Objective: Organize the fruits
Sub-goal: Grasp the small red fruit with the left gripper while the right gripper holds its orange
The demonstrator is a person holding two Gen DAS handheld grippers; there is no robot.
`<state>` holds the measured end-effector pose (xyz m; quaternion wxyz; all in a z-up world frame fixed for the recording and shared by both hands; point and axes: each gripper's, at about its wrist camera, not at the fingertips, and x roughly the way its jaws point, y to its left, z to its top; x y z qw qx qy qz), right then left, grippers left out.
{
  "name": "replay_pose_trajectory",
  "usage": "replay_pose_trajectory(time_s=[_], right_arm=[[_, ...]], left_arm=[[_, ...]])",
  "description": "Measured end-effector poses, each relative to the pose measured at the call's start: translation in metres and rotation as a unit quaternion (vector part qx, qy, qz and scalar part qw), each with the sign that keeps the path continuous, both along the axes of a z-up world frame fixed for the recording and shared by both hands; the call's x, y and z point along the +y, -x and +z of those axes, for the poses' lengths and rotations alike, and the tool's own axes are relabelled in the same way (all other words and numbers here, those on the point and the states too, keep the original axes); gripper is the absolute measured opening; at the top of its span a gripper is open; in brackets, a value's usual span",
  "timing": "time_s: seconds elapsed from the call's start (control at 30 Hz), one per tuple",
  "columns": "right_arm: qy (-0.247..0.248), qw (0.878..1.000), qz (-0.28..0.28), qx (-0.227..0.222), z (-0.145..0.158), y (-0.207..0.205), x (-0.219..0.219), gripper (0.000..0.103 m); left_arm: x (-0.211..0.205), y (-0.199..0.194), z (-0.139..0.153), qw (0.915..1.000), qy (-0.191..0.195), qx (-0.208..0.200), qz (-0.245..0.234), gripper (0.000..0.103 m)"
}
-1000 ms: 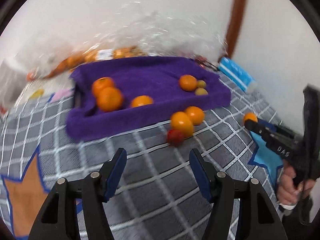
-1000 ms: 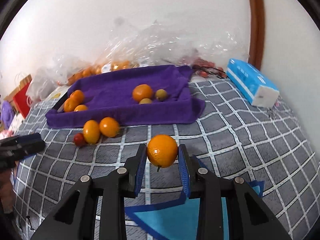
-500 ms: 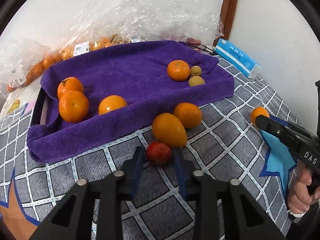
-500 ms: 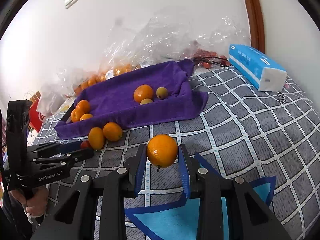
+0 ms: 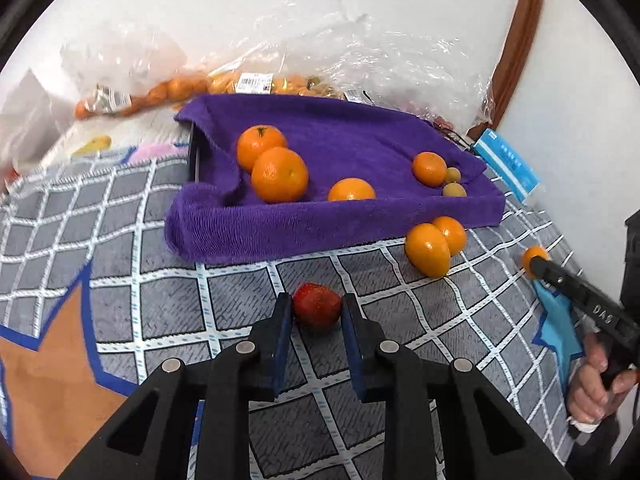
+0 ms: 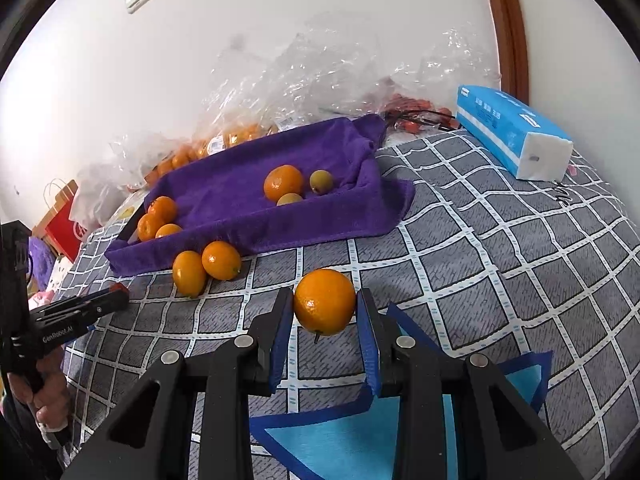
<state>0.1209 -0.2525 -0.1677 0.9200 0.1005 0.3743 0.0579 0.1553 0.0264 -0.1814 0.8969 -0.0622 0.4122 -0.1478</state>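
Note:
My left gripper (image 5: 316, 312) is shut on a small red fruit (image 5: 317, 309), held just above the grey checked blanket. An orange (image 6: 324, 301) sits gripped between the blue pads of my right gripper (image 6: 324, 312), lifted over the blanket. The purple towel-lined tray (image 5: 280, 228) lies beyond, with several oranges such as a large one (image 5: 279, 175) and two small green-yellow fruits (image 5: 454, 190) inside. Two loose oranges (image 5: 427, 250) rest against the tray's front edge. In the left wrist view the right gripper (image 5: 538, 264) shows at the right, and in the right wrist view the left gripper (image 6: 116, 300) shows at the left.
Crumpled clear plastic bags (image 6: 320, 76) with more oranges lie behind the tray against the white wall. A blue tissue pack (image 6: 512, 132) sits at the back right of the blanket. A red paper bag (image 6: 64, 224) stands far left. A hand (image 5: 592, 380) holds the right gripper.
My left gripper went forward to the red fruit, closed on it, then drew it back and left, away from the two loose oranges. The right gripper kept its orange and barely moved.

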Motion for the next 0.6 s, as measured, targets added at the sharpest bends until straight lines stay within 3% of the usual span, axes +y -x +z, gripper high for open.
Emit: replay_pose_trajectory(time_s=[0.13, 0.6], right_arm=[[-0.002, 1.000, -0.004, 0.001, -0.001, -0.001, -0.002, 0.032], [0.003, 1.000, -0.003, -0.002, -0.001, 0.000, -0.003, 0.032]], left_arm=[[0.012, 0.004, 0.004, 0.9987, 0.049, -0.016, 0.000, 0.024], [0.021, 0.012, 0.007, 0.9971, 0.065, -0.032, 0.025, 0.024]])
